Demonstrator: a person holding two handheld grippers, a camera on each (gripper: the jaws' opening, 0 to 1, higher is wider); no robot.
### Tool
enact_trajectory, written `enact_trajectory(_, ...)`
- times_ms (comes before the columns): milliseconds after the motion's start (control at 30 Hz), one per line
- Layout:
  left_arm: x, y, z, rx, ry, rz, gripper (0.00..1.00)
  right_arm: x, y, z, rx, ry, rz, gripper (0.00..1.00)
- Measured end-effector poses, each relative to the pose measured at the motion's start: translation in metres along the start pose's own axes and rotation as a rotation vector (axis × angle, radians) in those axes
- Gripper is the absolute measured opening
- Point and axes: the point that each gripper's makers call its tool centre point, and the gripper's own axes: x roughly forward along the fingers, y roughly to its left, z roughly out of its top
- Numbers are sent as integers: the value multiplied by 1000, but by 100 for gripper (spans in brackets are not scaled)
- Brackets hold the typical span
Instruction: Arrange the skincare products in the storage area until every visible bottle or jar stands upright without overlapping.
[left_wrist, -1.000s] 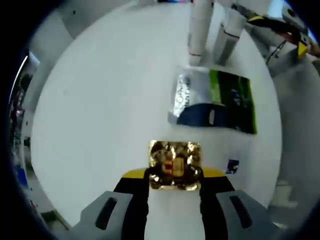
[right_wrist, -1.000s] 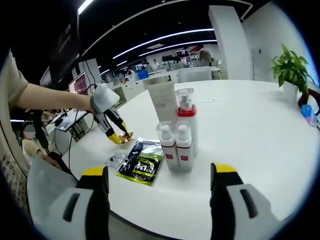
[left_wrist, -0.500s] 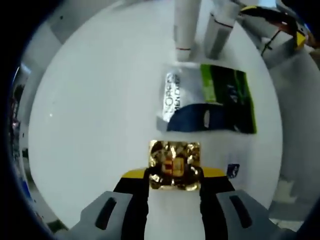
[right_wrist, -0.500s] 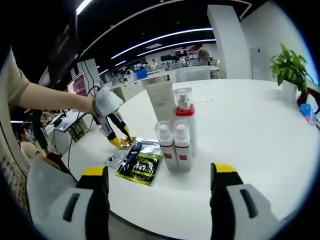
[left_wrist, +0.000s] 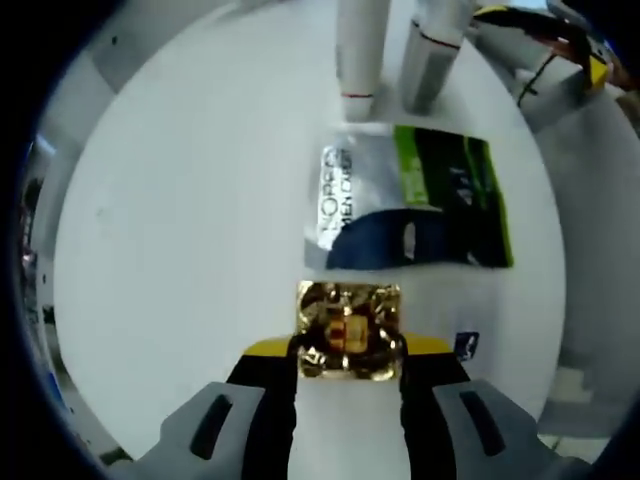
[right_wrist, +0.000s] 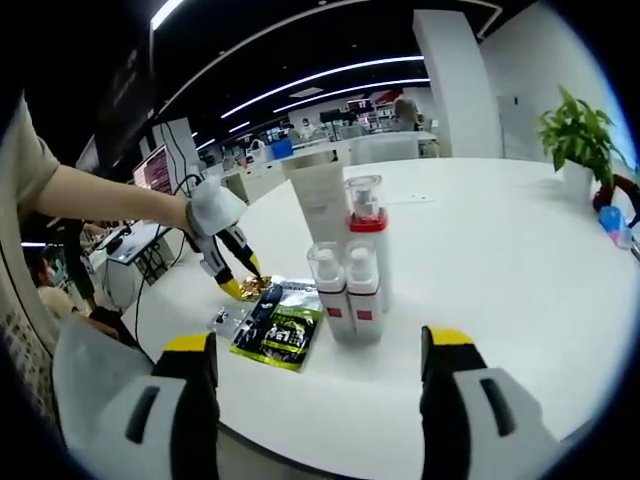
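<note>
Left gripper (left_wrist: 348, 350) clamps gold sachet (left_wrist: 349, 330) low over table (left_wrist: 180, 200), near green pouch (left_wrist: 440, 200). Right gripper (right_wrist: 318, 360) open, idle. Set sachet on bare surface, not overlapping pouch.

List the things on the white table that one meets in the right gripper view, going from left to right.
left gripper holding the gold sachet → green and dark sachet lying flat → two small white bottles with the taller red-collared bottle behind them → potted plant
</note>
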Motion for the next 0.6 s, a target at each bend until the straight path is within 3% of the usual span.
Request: enact_trajectory(600,-11,2,0,-20,-18,35,43,0,4,1,-8,-5,13,84)
